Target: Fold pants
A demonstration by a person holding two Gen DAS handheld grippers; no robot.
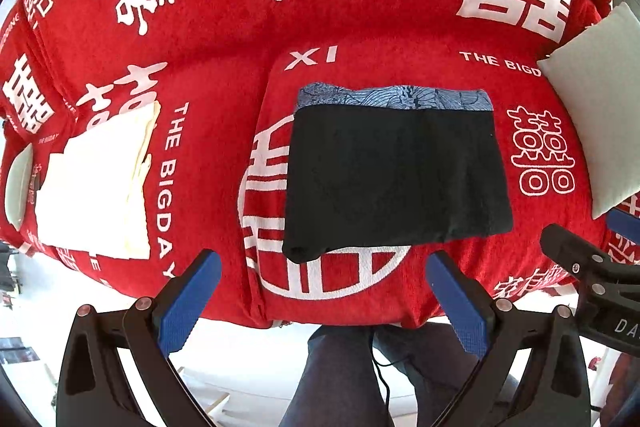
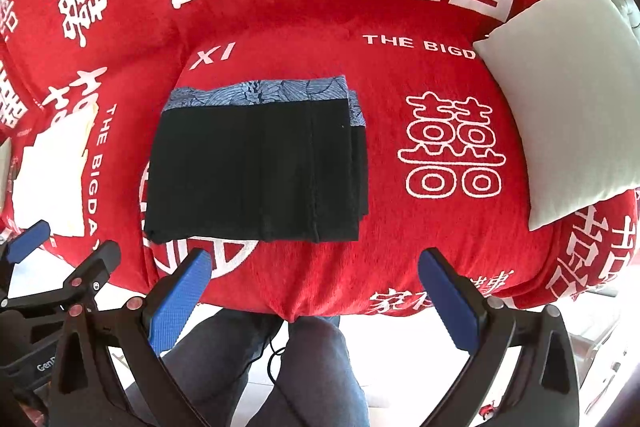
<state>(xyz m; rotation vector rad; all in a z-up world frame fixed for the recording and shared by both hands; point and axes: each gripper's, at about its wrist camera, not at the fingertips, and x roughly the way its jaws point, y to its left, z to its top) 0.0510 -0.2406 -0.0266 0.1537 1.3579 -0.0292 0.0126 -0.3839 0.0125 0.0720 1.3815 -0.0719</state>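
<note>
Both the left gripper [image 1: 324,269] and right gripper [image 2: 316,267] hang wide open, empty, near the folded pants [image 1: 396,179].

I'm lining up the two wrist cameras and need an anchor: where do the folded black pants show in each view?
Left wrist view: the folded black pants lie just right of centre, beyond the open left gripper.
Right wrist view: the pants lie left of centre, beyond the left finger of the open right gripper.
Shared landmark: the white cushion at the right edge of both views.
</note>
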